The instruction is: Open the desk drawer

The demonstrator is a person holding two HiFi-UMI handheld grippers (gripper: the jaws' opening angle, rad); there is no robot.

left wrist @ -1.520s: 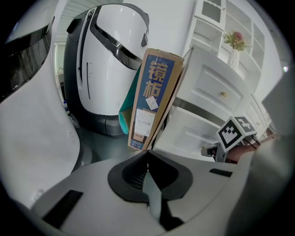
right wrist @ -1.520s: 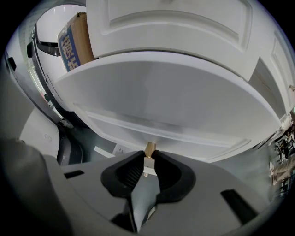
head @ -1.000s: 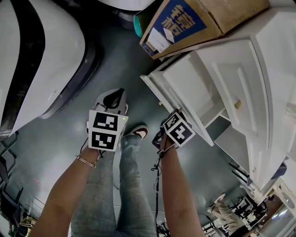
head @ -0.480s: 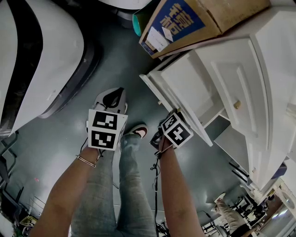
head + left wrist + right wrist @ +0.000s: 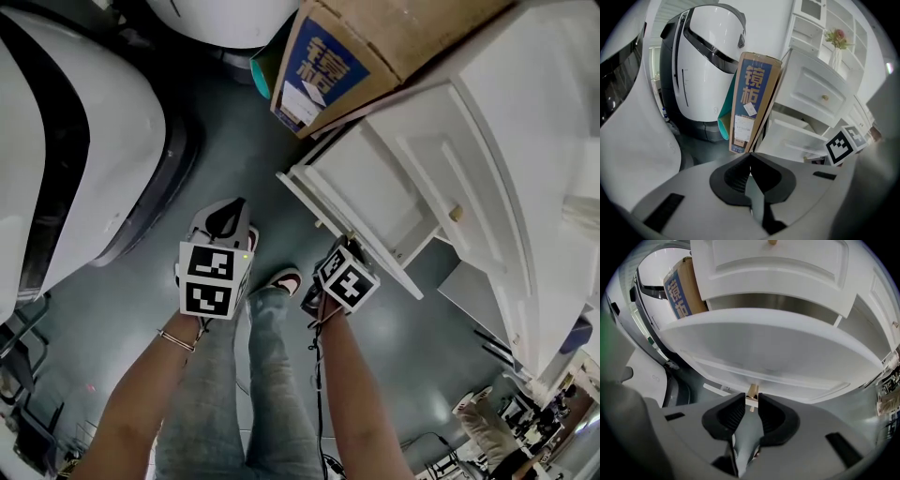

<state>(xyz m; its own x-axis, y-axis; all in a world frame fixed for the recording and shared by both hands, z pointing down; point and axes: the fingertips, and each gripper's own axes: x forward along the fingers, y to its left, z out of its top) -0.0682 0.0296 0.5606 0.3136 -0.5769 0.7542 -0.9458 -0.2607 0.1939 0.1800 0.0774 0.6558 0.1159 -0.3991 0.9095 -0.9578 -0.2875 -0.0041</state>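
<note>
- At the desk's [image 5: 525,178] front, the drawer [image 5: 356,202] stands well out from the carcass, so I judge the opening itself as good as done.
- My right tongs [image 5: 751,400] sit at the drawer's knob [image 5: 752,391]. The jaws have just been opening and stand a little apart, with the knob's stem between the pads. The pads no longer seem to press on it, though the gap is slight.
- What is left, as I read it, is to draw the right tongs back clear of the knob. Whether the drawer has more travel I cannot tell.
- My left tongs [image 5: 750,158] hang over the floor [image 5: 234,122], well apart from the desk. Their jaws are together with nothing between them, and they take no part here.
- The drawer above it, with its own knob [image 5: 457,214], is closed.
- The floor is dark grey and a little glossy. My shoe [image 5: 284,278] stands on it between the two tongs.
- A carton [image 5: 375,47] with a blue label stands on end on the floor and leans against the desk's side, with something teal [image 5: 260,73] behind it.
- Large white shells with black bands [image 5: 66,141] fill the room to the left.
- In the left gripper view a vase [image 5: 836,54] with flowers seems to stand on the tabletop beside white shelves.
</note>
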